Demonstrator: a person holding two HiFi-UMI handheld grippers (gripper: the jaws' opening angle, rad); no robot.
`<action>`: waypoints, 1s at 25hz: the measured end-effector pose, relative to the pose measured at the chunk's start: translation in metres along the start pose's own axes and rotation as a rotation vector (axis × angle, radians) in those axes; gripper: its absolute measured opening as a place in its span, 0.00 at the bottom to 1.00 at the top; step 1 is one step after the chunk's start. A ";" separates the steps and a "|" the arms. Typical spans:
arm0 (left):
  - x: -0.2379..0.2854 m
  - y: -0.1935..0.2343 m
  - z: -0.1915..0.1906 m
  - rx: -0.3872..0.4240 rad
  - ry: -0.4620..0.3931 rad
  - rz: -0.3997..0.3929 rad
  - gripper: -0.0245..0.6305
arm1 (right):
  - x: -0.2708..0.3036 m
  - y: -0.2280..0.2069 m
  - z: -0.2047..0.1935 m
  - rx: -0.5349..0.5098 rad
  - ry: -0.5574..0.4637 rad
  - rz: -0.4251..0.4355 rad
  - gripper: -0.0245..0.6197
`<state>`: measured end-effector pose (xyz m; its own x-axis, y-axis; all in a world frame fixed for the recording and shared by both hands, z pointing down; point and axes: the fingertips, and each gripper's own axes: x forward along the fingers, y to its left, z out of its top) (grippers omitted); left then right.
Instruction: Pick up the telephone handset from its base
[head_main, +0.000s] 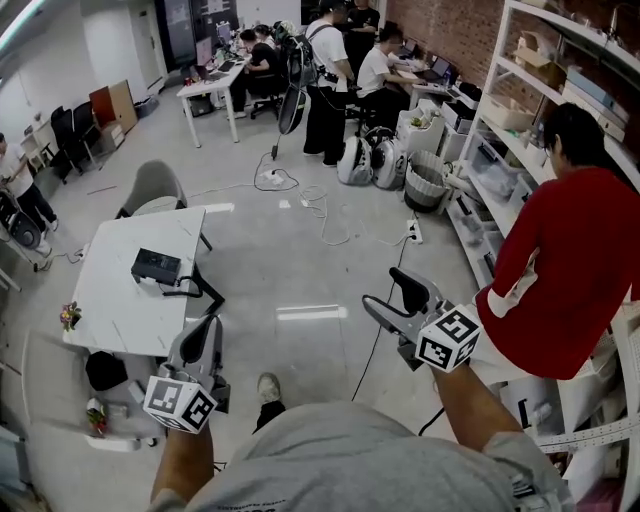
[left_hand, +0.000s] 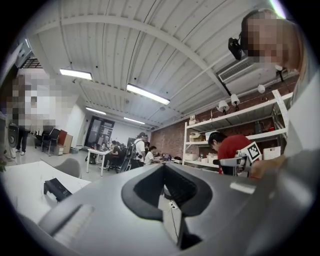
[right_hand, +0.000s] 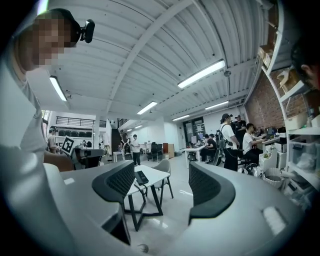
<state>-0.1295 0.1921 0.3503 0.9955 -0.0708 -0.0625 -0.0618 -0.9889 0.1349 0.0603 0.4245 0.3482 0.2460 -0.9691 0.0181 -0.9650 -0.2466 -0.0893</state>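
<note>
Nearest the head camera I log the grey fabric shirt (head_main: 340, 460) of the person wearing the rig, both forearms stretched ahead of it. One pale shoe (head_main: 268, 388) stands on the glossy grey floor (head_main: 300, 260).

Entry, left gripper (head_main: 205, 328): grey body, black pads, black-and-white marker cube at the wrist. It is held level, just beside the near corner of the white square table (head_main: 115, 300). In its own view the pads are drawn in close and the tips seem to meet. Only a sliver of floor shows behind them, and nothing is gripped.

Entry, right gripper (head_main: 385, 290): same build, held level over bare floor. Its jaws are spread wide and empty. Its own view frames the distant table between them.

Entry, task item: black desk telephone (head_main: 155, 266), sitting on the far half of the white table, well apart from both grippers. At this size I cannot separate the handset from the base.

Entry, surroundings:
- A grey shell chair (head_main: 155, 185) stands at the table's far side.
- A small bunch of flowers (head_main: 70, 316) sits by its left edge.
- A person in a red long-sleeved top (head_main: 570, 270) stands just beside the right gripper, facing white metal shelving (head_main: 500, 70).
- Several people (head_main: 340, 50) sit or stand at white desks at the room's far end.
</note>
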 end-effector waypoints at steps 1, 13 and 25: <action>0.013 0.011 -0.003 -0.002 0.003 -0.014 0.13 | 0.012 -0.006 -0.002 -0.002 0.004 -0.010 0.54; 0.203 0.207 0.024 0.014 -0.012 -0.225 0.13 | 0.234 -0.072 0.024 -0.007 -0.010 -0.155 0.53; 0.306 0.332 0.022 -0.038 0.013 -0.251 0.13 | 0.385 -0.124 0.035 -0.008 0.011 -0.172 0.53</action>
<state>0.1533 -0.1608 0.3541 0.9802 0.1781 -0.0864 0.1897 -0.9697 0.1537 0.2780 0.0817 0.3318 0.4064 -0.9127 0.0429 -0.9095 -0.4086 -0.0764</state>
